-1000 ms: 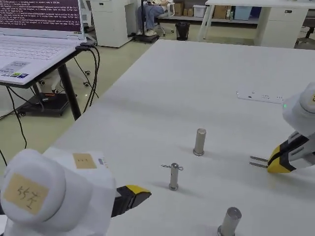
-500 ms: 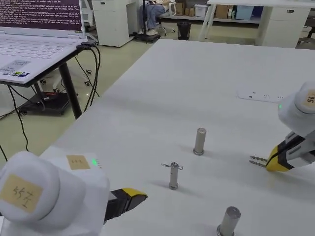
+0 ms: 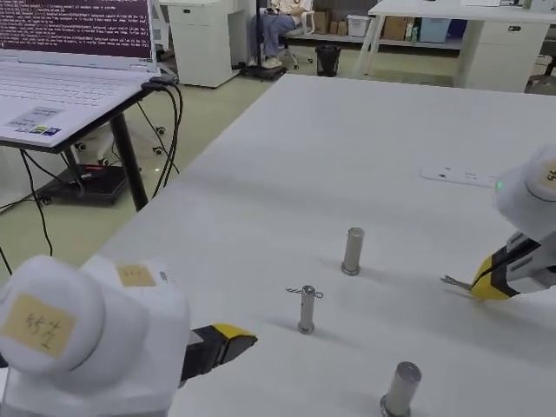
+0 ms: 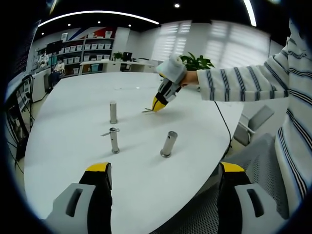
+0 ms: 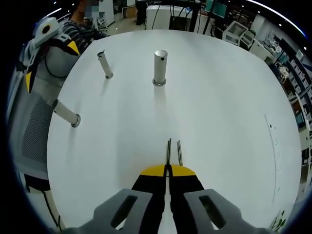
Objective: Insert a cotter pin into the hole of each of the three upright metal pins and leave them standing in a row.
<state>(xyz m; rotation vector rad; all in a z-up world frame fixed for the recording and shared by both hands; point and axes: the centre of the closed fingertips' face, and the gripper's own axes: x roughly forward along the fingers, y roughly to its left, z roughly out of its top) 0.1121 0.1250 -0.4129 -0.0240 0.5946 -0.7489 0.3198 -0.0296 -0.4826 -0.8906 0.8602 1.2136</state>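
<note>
As things stand, one of three is done.

Head view: the middle metal pin (image 3: pixel 307 310) carries the inserted cotter pin (image 3: pixel 304 293) crosswise near its top. The far metal pin (image 3: pixel 353 251) and near metal pin (image 3: pixel 400 391) stand upright and bare, so two insertions are left. The row is rough, all on the worktop (image 3: pixel 347 156). The right tool (image 3: pixel 491 282) at the right edge is clamped on the held cotter pin (image 3: pixel 456 282), well apart from the pins. The left tool (image 3: pixel 217 343) sits lower left; I can't tell its state from this angle.

Left gripper view: this settles it. The jaws are spread wide with nothing between them. It also gives a side look at the right tool, held low over the worktop past the row.

Right gripper view: the jaws are closed tight on the held cotter pin, both legs sticking forward, aimed roughly toward the far metal pin. The inserted one is too small to make out from here.
</note>
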